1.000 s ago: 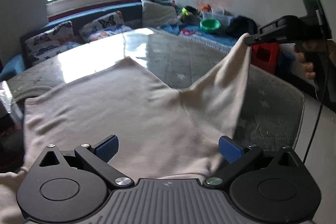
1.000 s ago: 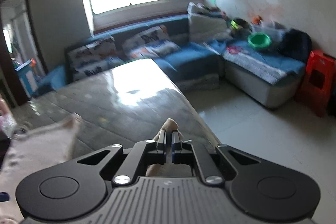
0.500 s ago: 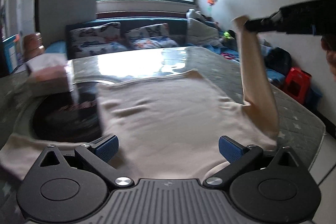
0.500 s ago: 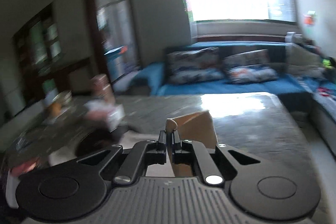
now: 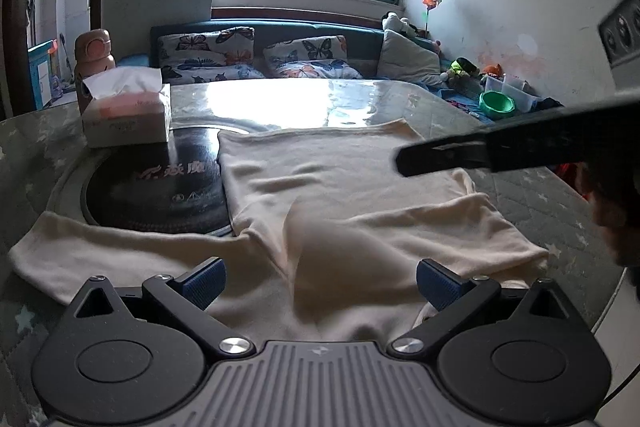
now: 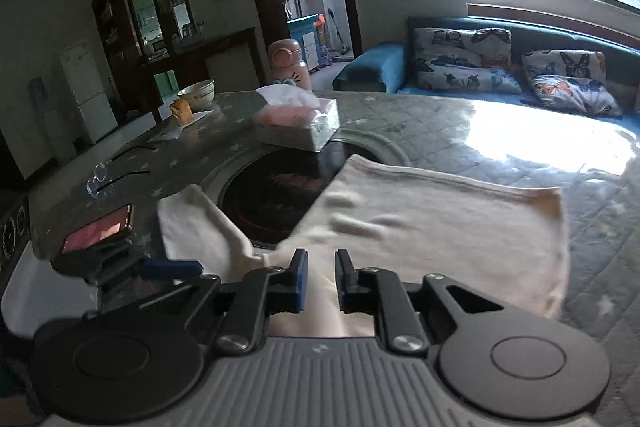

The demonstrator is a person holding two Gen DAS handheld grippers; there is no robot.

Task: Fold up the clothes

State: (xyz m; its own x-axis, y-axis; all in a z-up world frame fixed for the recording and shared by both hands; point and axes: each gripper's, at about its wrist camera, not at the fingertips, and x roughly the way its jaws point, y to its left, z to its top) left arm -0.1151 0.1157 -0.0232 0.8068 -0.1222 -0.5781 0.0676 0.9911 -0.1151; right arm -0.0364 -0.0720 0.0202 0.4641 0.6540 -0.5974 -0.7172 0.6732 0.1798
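Sunlight from the big window is shining on the gray star-patterned table (image 5: 532,195), and a blue sofa with butterfly pillows (image 5: 208,53) is sitting behind it.

A cream shirt (image 5: 332,183) is lying flat on the table. One sleeve is lying folded across the shirt body, and the other sleeve (image 5: 80,251) is stretching out to the left side. Part of the shirt is covering the edge of the black round cooktop (image 5: 156,187) set in the table.

The left gripper (image 5: 320,277) is sitting low at the near edge of the shirt. Its blue fingers are spread wide apart, with the cloth lying between and under them, and they are not pinching anything.

The right gripper (image 6: 321,277) is hanging over the shirt near the folded sleeve. Its fingers are a little way apart, with a gap showing cloth behind, so it is holding nothing.

Beyond both grippers, a tissue box (image 5: 126,113) is standing on the far rim of the cooktop, and a pink bottle (image 5: 92,61) is standing behind the box.
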